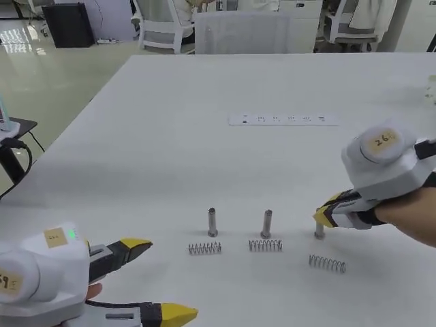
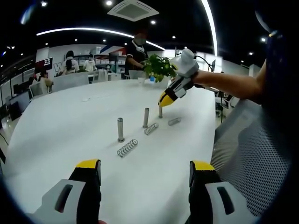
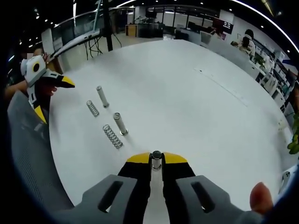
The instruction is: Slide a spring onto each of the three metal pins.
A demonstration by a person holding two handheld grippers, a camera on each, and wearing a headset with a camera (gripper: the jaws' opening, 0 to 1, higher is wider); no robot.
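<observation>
The right claw (image 1: 321, 216) pinches the rightmost pin (image 3: 156, 156) on the counter (image 1: 204, 136), the left claw (image 1: 167, 279) is spread, and the spring (image 1: 327, 263) just nearer looks light and squashy, best gripped gently mid-coil.

You've 3 bare pins upright in a row: L pin (image 1: 212, 222), mid pin (image 1: 266, 223), R pin (image 1: 319, 231). Flat just in front of each: L spring (image 1: 205, 248), mid spring (image 1: 266, 245), R spring (image 1: 327, 263).

Table (image 1: 204, 122): you are working on plain white.
Pins (image 1: 212, 223): you are seeing grey.
Springs (image 1: 204, 248): you are seeing silver.
Left gripper (image 1: 162, 279), right gripper (image 1: 321, 216): you are holding white bodies, black jaws, yellow tips.
</observation>
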